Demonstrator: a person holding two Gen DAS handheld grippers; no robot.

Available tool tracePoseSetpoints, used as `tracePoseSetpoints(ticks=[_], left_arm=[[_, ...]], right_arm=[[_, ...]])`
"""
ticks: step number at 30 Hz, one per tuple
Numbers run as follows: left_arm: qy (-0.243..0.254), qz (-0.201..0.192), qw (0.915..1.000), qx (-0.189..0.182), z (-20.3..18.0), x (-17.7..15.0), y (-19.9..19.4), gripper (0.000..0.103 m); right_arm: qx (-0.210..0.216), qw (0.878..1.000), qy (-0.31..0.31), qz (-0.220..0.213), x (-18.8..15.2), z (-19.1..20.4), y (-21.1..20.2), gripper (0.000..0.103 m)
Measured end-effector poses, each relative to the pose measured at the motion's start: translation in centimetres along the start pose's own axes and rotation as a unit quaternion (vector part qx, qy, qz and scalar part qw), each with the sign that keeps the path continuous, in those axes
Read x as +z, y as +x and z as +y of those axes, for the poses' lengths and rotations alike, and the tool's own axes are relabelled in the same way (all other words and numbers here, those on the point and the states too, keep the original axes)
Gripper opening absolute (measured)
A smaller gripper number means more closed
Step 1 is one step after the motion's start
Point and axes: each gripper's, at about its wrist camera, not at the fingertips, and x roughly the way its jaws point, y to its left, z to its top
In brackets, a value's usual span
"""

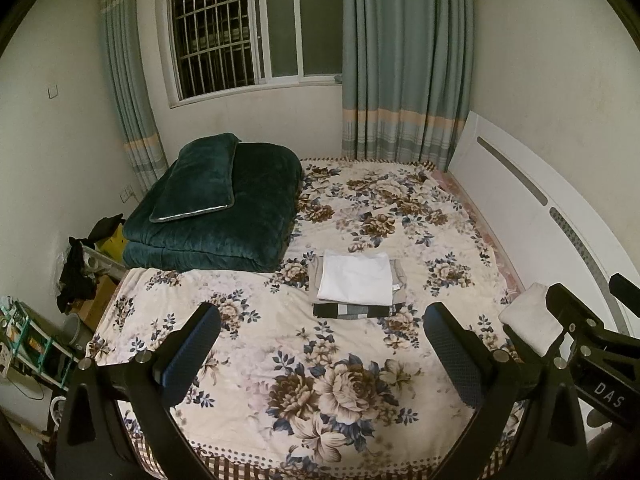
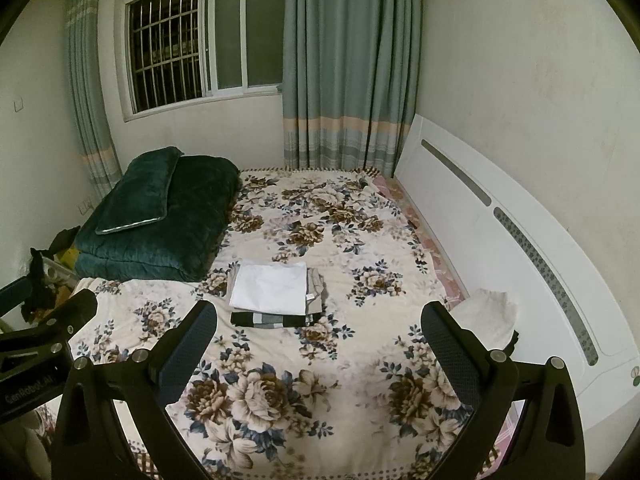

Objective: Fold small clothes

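Observation:
A stack of folded clothes lies mid-bed: a white folded garment (image 1: 356,282) on top of a beige one (image 1: 400,276), with a black-and-grey striped piece (image 1: 350,311) at its front. The stack also shows in the right wrist view (image 2: 270,286). A white unfolded cloth (image 1: 530,320) lies at the bed's right edge by the headboard; it also shows in the right wrist view (image 2: 486,316). My left gripper (image 1: 320,354) is open and empty above the floral bedspread (image 1: 320,392). My right gripper (image 2: 318,354) is open and empty, beside the white cloth.
A folded dark green quilt (image 1: 216,224) with a green pillow (image 1: 198,178) sits at the bed's far left. A white headboard (image 2: 520,240) runs along the right. Clutter and boxes (image 1: 84,280) stand off the bed's left side. Curtains and a barred window are behind.

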Motion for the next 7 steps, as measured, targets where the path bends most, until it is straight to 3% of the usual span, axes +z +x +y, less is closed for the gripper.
tracePoseSetpoints(ticks=[7], left_arm=[[0.000,-0.003,1.0000,-0.001,-0.04,0.37,-0.07,0.103]], right_arm=[[0.001,1.000,0.000,0.001,0.55,0.55,-0.28,0.103]])
